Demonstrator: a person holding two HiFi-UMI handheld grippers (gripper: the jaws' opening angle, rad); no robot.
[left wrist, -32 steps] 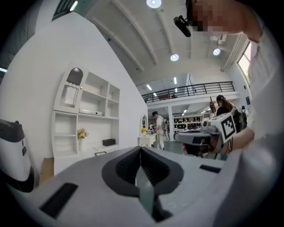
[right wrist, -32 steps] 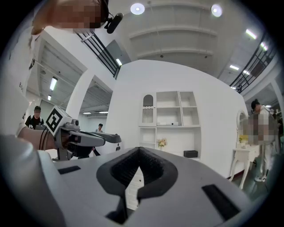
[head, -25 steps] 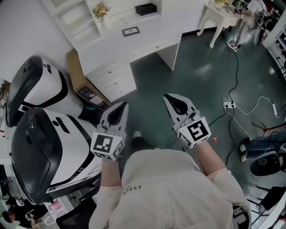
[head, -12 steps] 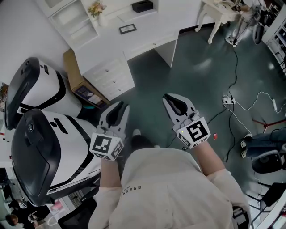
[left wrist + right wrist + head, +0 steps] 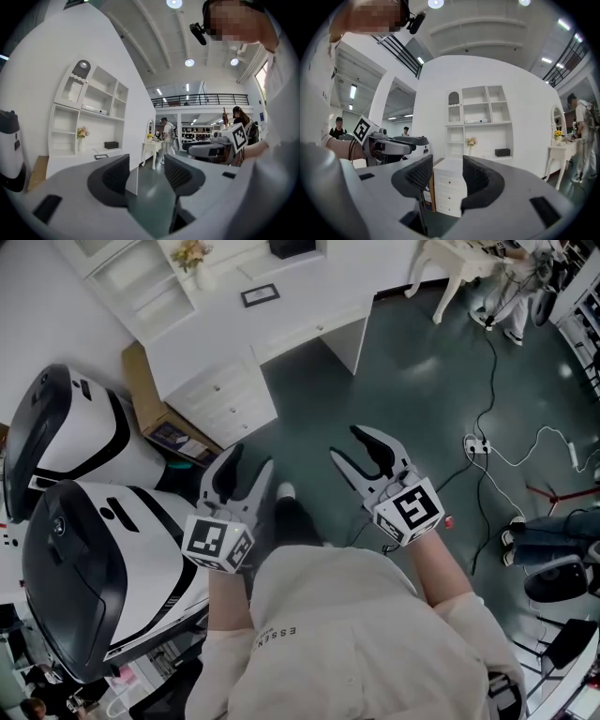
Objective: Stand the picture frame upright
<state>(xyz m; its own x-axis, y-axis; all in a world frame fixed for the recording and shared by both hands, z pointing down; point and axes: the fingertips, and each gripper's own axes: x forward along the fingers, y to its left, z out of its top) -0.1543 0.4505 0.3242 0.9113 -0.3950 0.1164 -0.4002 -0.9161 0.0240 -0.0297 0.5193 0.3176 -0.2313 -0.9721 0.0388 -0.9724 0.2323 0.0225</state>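
The picture frame (image 5: 260, 294) is small and dark-edged and lies flat on the white desk (image 5: 309, 306), far ahead of both grippers. In the left gripper view the picture frame (image 5: 100, 156) shows as a flat dark shape on the desk top. My left gripper (image 5: 247, 470) hangs over the dark floor in front of the person's body. Its jaws are opening, with nothing between them. My right gripper (image 5: 350, 446) is beside it to the right, its jaws also opening and empty. Each gripper view shows bare pads (image 5: 116, 174) (image 5: 419, 172) with only the room behind them.
On the desk stand a vase of flowers (image 5: 190, 255) and a black box (image 5: 292, 247), below a white shelf unit (image 5: 141, 287). Desk drawers (image 5: 225, 399) and a cardboard box (image 5: 150, 409) face me. Large white-and-black pods (image 5: 84, 549) fill the left. Cables and a power strip (image 5: 473, 443) lie on the floor at right.
Both grippers' jaws have gone from shut to wide apart. The desk has slid slightly up and left in the head view.
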